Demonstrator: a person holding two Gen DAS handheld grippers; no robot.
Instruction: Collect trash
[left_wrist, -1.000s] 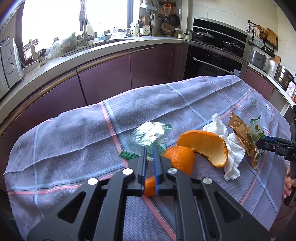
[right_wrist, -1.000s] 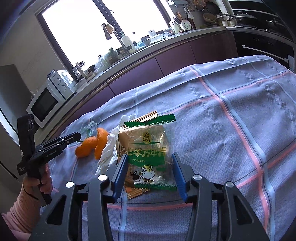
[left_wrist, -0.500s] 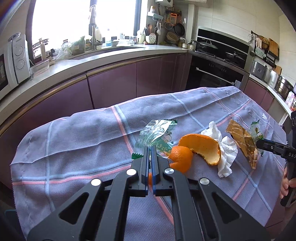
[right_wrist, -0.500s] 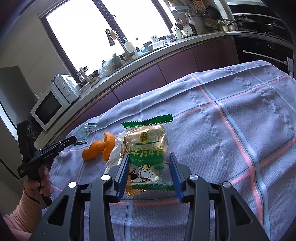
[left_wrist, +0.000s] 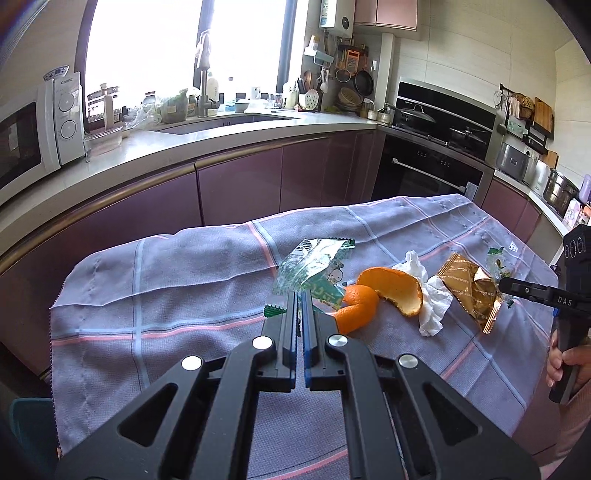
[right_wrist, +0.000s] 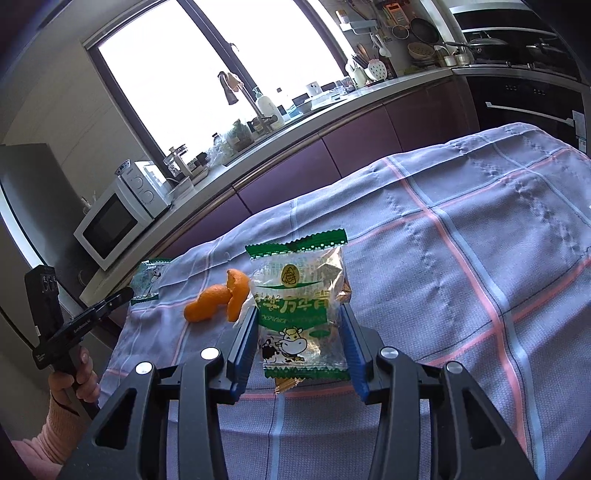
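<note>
My left gripper (left_wrist: 299, 293) is shut on a clear green-printed wrapper (left_wrist: 314, 264), which hangs off its tips above the cloth; the right wrist view shows the same wrapper (right_wrist: 147, 282) at the left gripper (right_wrist: 123, 295). Orange peel (left_wrist: 395, 291), a white tissue (left_wrist: 432, 299), a gold wrapper (left_wrist: 469, 291) and a small green scrap (left_wrist: 273, 310) lie on the checked cloth (left_wrist: 184, 280). My right gripper (right_wrist: 299, 310) has a green snack packet (right_wrist: 295, 295) between its blue pads. Its jaws are opening slightly, with both pads still on the packet's sides.
The table's far edge drops toward purple cabinets. A counter with a sink, a microwave (left_wrist: 22, 147) and an oven (left_wrist: 424, 173) runs behind. A person's hand (left_wrist: 565, 362) grips the right tool. A teal object (left_wrist: 29, 424) shows below the table's left corner.
My left gripper has risen and pulled back, lifting the clear wrapper off the cloth. The right gripper has drawn back a little with the snack packet still between its pads.
</note>
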